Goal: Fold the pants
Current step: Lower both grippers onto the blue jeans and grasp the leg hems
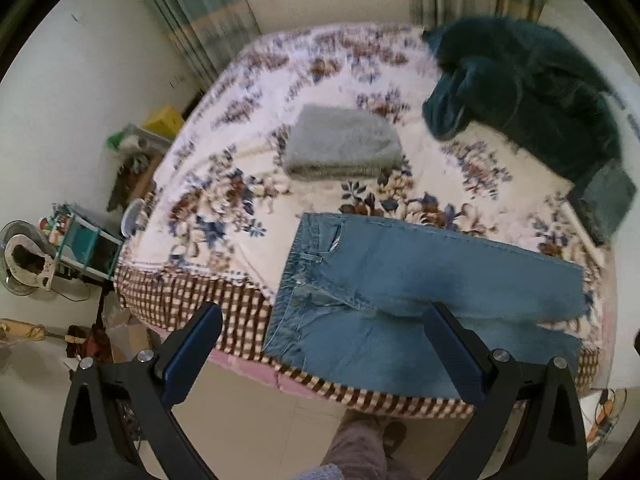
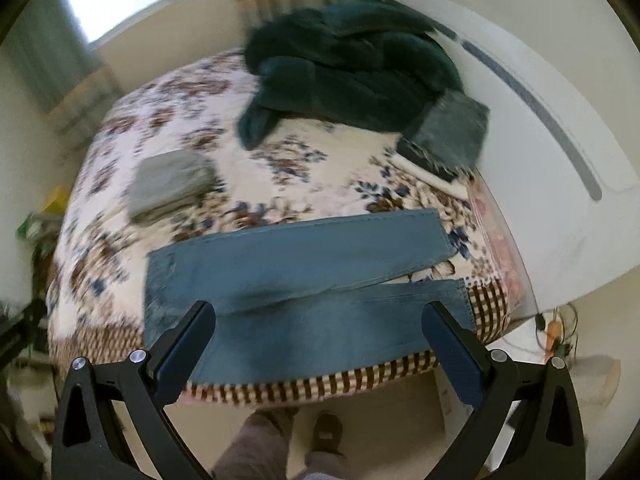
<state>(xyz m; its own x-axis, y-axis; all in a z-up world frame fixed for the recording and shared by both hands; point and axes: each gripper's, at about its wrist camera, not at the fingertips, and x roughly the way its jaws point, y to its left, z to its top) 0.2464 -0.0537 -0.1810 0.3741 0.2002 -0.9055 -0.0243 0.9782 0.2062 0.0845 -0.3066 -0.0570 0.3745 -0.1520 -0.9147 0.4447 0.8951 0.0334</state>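
Left wrist: jeans (image 1: 420, 280) lengthwise, waistband leftward.

Home bedroom: bed (image 1: 224, 288) under floral blanket (image 1: 320, 80), curtained window (image 1: 192, 12) far, cluttered shelf (image 1: 86, 240) and fan (image 1: 18, 256) left.

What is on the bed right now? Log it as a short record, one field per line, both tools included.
surface: bed with floral blanket
target: blue jeans spread flat along the near edge, waistband at left, legs running right, slightly apart at the hems
left tool: open, above the near edge, holding nothing
right tool: open, above the jeans' legs, holding nothing
other items: folded grey cloth mid-bed; dark green garment heaped at far right
fold progress: not started
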